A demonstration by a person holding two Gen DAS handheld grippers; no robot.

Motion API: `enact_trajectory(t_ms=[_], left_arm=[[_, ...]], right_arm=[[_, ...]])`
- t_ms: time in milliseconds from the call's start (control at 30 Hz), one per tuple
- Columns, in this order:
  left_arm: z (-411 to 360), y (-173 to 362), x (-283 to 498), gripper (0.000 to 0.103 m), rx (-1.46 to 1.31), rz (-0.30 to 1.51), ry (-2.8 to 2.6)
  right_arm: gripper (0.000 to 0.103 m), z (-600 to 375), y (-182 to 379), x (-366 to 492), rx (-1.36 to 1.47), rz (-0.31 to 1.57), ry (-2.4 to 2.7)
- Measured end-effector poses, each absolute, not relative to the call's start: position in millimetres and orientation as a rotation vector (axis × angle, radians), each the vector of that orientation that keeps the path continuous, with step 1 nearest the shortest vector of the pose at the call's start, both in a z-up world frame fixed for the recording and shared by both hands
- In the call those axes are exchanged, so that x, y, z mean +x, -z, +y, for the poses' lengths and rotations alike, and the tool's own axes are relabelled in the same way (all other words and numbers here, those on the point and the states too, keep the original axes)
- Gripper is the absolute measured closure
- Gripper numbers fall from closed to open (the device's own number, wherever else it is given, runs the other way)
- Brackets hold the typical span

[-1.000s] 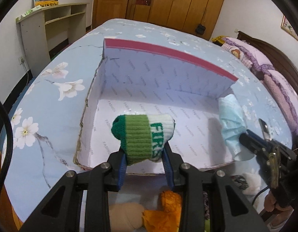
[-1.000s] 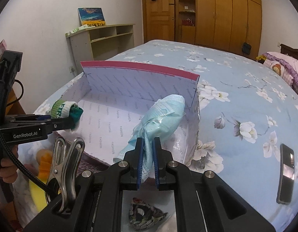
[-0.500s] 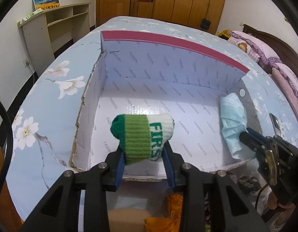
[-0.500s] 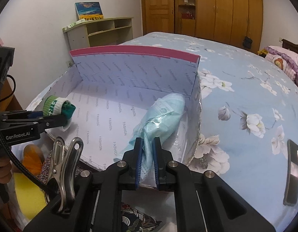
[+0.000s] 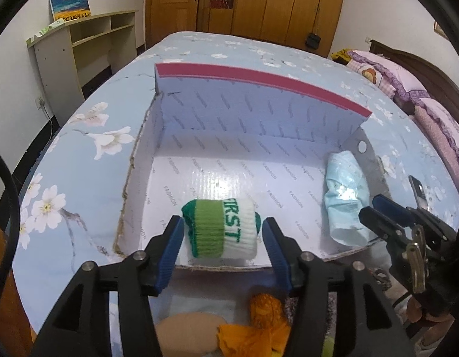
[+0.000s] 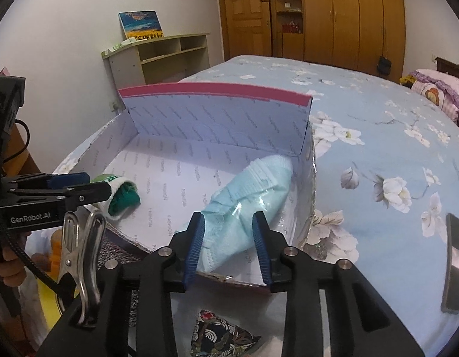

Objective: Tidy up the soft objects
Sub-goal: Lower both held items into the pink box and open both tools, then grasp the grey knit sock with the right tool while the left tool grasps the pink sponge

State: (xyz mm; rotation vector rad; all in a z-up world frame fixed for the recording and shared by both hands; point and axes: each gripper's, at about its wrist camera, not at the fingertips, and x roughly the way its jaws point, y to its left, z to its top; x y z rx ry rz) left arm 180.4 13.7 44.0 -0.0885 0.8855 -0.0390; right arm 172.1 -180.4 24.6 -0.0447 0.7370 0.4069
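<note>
Two soft things lie inside the open box point(image 5: 259, 110) on the bed point(image 5: 80, 154): a rolled sock point(image 5: 222, 229) in green and white, and a pale blue cloth bundle point(image 5: 347, 196). The sock rests on the box floor close to the near wall, more to the left side, and the bundle lies along the right wall with one end pointing to the far corner. I think they are set apart like this so each has its own place and the middle is free for more. The left gripper point(image 5: 222, 238) has its fingers spread wide on both sides of the sock and does not touch it. The right gripper point(image 6: 229, 238) is also wide open, its blue pads standing on either side of the near end of the bundle, and I see no squeeze on the cloth. So both things look released, not held. Below the near wall of the box, more soft items wait: an orange cloth point(image 5: 259, 327) and a dark patterned pouch point(image 6: 220, 337), probably the next to go in. A phone point(image 6: 454, 263) lies on the bed, to the right of the box.
</note>
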Motion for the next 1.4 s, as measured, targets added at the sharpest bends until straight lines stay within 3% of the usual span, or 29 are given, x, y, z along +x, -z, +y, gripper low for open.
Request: enact_trajectory(t_ms=[600, 1100, 1233, 1400], left_arm=[[33, -70, 127, 0.045, -0.119, 0.854, 0.026], [65, -50, 76, 0.045, -0.171, 0.889, -0.002], [73, -43, 61, 0.045, -0.161, 0.905, -0.016], [85, -33, 44, 0.045, -0.189, 0.925, -0.017]], right_arm=[[0.066, -180, -58, 126, 0.022, 0.693, -0.433], [0.066, -161, -42, 94, 0.062, 0.754, -0.472], [0.055, -155, -35, 89, 0.061, 0.768, -0.472], [0.055, -148, -27, 85, 0.071, 0.789, -0.476]])
